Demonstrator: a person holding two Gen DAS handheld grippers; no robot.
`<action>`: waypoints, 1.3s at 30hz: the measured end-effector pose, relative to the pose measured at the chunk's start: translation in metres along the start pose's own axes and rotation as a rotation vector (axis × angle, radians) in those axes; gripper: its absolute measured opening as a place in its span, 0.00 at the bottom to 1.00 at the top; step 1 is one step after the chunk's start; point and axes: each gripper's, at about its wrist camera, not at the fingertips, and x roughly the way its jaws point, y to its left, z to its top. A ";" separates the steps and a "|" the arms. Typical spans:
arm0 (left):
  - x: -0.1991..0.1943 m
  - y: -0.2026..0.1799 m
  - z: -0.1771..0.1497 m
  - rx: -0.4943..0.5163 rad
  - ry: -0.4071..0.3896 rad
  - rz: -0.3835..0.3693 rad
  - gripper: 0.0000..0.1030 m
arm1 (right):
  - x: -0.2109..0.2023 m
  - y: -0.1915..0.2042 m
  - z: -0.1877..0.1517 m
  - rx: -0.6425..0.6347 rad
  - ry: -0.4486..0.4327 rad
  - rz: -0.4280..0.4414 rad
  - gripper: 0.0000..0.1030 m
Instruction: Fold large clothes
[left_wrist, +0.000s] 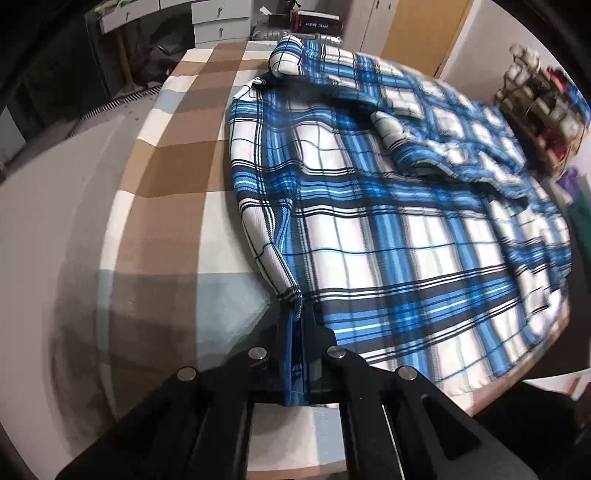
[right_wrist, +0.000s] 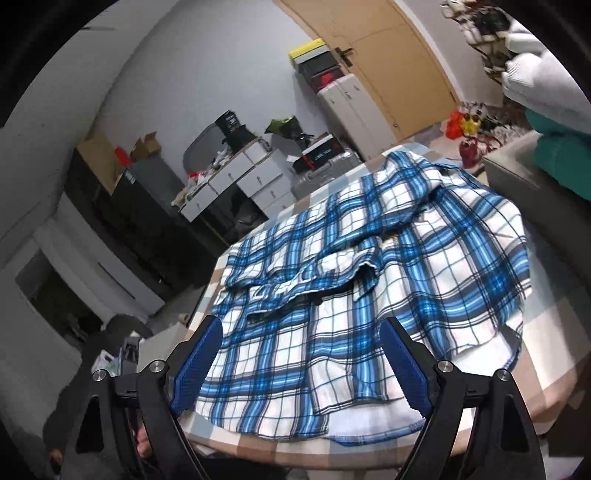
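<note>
Shirt edge: the plaid shirt (left_wrist: 388, 236) hem lay at the near table (left_wrist: 166, 173) edge; bare cloth remained on the left.
Left gripper (left_wrist: 297, 350): pointed down, clamped on the hem corner.
Right gripper (right_wrist: 301, 354): hovered spread wide above the shirt, gripping nothing.

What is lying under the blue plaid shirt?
The blue plaid shirt lies on a checked brown, white and pale blue cover, which shows around its edges. Whatever is beneath the cloth itself is covered and cannot be seen.

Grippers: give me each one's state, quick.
Left gripper: closed on the plaid shirt's corner.
Right gripper: open, holding nothing, above the shirt's near hem.
</note>
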 end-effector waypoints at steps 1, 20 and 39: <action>-0.005 0.000 0.001 -0.012 -0.018 -0.050 0.00 | -0.001 -0.004 0.001 0.018 -0.004 -0.006 0.85; -0.008 0.021 0.010 -0.163 -0.035 -0.211 0.01 | -0.025 -0.049 0.011 0.185 -0.077 -0.190 0.85; -0.004 0.010 0.003 -0.060 -0.014 -0.036 0.56 | -0.002 -0.124 0.024 0.362 0.045 -0.244 0.87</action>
